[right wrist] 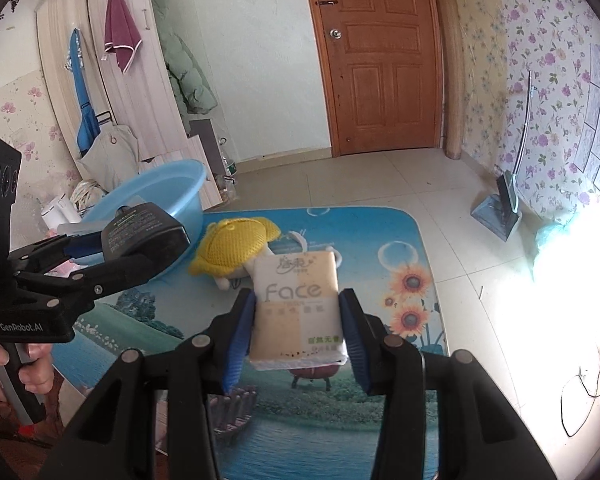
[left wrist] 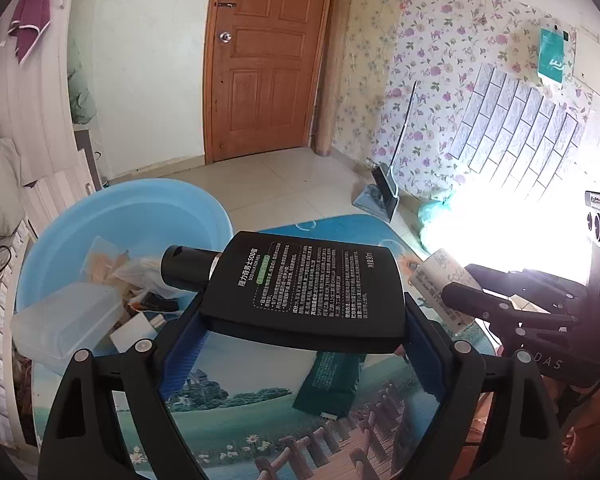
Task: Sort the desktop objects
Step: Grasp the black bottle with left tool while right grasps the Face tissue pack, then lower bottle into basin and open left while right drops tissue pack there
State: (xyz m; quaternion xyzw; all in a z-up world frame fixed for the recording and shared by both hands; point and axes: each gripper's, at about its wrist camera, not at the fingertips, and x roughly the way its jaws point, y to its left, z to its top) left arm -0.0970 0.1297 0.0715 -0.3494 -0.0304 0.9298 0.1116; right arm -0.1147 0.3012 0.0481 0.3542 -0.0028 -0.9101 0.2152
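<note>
Your left gripper (left wrist: 302, 328) is clamped across the broad flat body of a black bottle (left wrist: 304, 292), jaws spread wide to span it, the blue pads (left wrist: 184, 344) pressing its two narrow sides. The bottle hangs clear above the printed table mat (left wrist: 236, 412), its cap (left wrist: 182, 270) pointing toward the blue basin (left wrist: 140, 216), which already holds a clear box (left wrist: 68, 320) and wrappers. It looks rigid, smooth-skinned and likely the heavier load: a slick plastic shell that could slide between the pads, so hold it as you do, low on the body near its middle, not by the cap.

Your right gripper (right wrist: 300, 336) has closed narrower on a tissue pack (right wrist: 298, 304) marked "Face", lifted off the mat. Judge it light and soft: the wrapper gives under pressure, so a squeeze across the middle suits it, and nothing in it should break.

Beyond it a yellow-hatted plush toy (right wrist: 236, 246) lies on the mat, beside the basin. A dark green packet (left wrist: 332, 384) lies under the bottle.
</note>
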